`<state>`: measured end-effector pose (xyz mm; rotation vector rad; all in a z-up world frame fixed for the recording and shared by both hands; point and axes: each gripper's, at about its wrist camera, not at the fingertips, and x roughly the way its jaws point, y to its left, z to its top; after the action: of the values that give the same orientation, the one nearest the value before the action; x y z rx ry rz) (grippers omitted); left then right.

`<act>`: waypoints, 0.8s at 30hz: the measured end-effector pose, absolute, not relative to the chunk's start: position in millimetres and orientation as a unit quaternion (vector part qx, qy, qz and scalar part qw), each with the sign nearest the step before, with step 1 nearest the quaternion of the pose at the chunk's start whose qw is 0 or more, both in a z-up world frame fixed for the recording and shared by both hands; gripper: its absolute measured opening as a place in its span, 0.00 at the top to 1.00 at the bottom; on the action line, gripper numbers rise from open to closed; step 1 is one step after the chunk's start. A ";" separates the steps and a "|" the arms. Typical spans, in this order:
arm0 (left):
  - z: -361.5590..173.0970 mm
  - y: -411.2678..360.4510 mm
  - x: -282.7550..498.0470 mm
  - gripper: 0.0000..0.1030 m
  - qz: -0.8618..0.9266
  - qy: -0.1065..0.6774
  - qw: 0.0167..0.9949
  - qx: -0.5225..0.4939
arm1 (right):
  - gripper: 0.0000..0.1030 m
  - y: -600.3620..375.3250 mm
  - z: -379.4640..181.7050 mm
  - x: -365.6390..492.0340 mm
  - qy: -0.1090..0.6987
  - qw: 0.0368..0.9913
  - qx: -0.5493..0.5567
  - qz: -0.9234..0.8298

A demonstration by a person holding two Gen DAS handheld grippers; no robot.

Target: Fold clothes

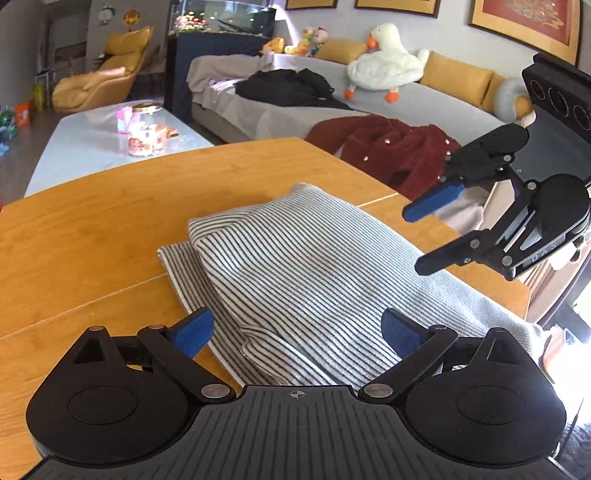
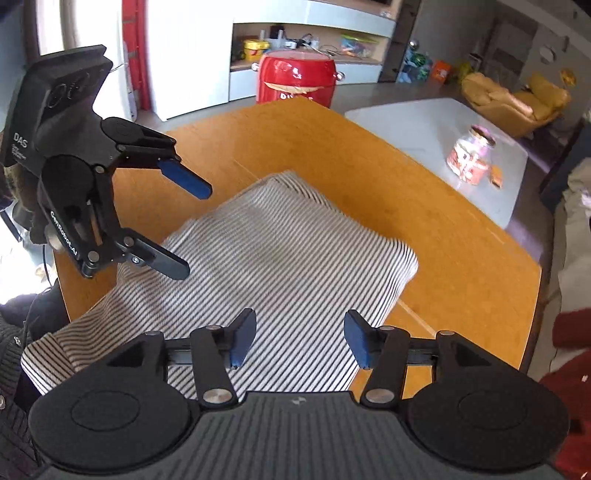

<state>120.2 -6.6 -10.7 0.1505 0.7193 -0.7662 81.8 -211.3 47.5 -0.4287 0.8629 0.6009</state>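
Orange-brown wooden table (image 1: 92, 229), seam lines across the top, living room setting. Behind it, left wrist view: grey sofa (image 1: 424, 103) with mustard cushions, white plush goose (image 1: 384, 59), black garment (image 1: 284, 86) heaped on the seat, dark red coat (image 1: 388, 147) draped at the sofa's near edge beside the table. Fish tank (image 1: 221, 18) at back, yellow lounge chair (image 1: 110, 70) far left, framed pictures on the wall. Low white coffee table (image 1: 74, 147) with a glass jar (image 1: 146, 129) on it. Right wrist view: red drum-shaped container (image 2: 297, 75) past the table's far edge, white shelving unit (image 2: 310, 40) with clutter behind it.

Striped grey-white garment (image 1: 295, 258) lies folded on the table, thick folded bundle on top of a flat layer; one end hangs off the table edge toward the person, seen in right wrist view.

Left gripper (image 1: 297, 330) low over the garment's near end, jaws wide apart, nothing held. Right gripper (image 2: 299, 339) also over the garment, jaws apart, empty. Each gripper shows in the other's view, raised above the cloth, fingers spread, not touching it. Nothing between the grippers and the garment.
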 end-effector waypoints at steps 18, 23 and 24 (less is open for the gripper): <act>20.7 11.3 76.7 0.02 -0.334 0.331 0.873 0.129 | 0.41 -191.2 9.4 100.0 0.360 0.875 -0.184 0.265; 27.8 27.7 46.8 0.02 -0.332 0.348 0.871 0.099 | 0.41 -190.0 30.9 45.0 0.313 0.865 -0.232 0.315; 27.6 27.0 44.6 0.01 -0.320 0.342 0.877 0.106 | 0.41 -188.9 35.7 30.6 0.308 0.859 -0.236 0.334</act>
<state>44.6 27.0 27.6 0.2209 0.7141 -0.6673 30.6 -188.9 35.7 -0.4954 0.6459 0.7020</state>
